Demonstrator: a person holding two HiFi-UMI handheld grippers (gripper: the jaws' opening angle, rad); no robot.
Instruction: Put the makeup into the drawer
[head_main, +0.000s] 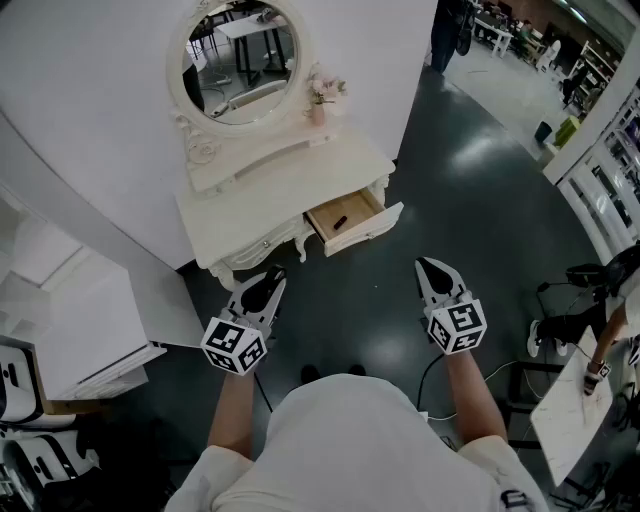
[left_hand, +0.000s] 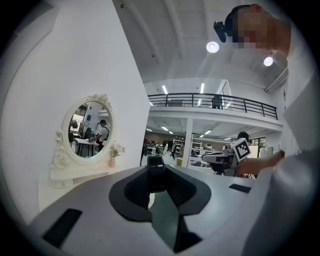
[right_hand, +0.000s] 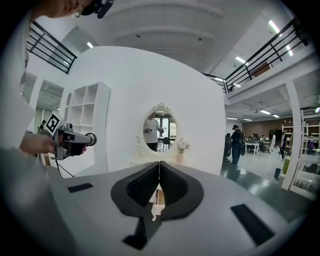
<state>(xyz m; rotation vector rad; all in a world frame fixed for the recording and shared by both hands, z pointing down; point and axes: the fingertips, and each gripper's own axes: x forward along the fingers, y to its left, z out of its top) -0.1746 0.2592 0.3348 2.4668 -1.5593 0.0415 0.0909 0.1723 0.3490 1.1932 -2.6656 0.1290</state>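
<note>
The makeup tube (left_hand: 156, 169), a short dark cylinder, sits between the jaws of the left gripper (head_main: 271, 281), which are closed on it at a middling width. The gripper is held roughly level in front of the person, well apart from the drawer (head_main: 377, 229). The drawer stands pulled out of the white dressing table (head_main: 290, 190) and already contains one dark stick (head_main: 340, 222) (probably another makeup item, though it is too small to identify). The right gripper (head_main: 428, 270) has its jaws pressed together with nothing between them. Judged progress: drawer opened, one item stowed, one item in hand. Remaining: carry the tube over the drawer and release it inside.
</note>
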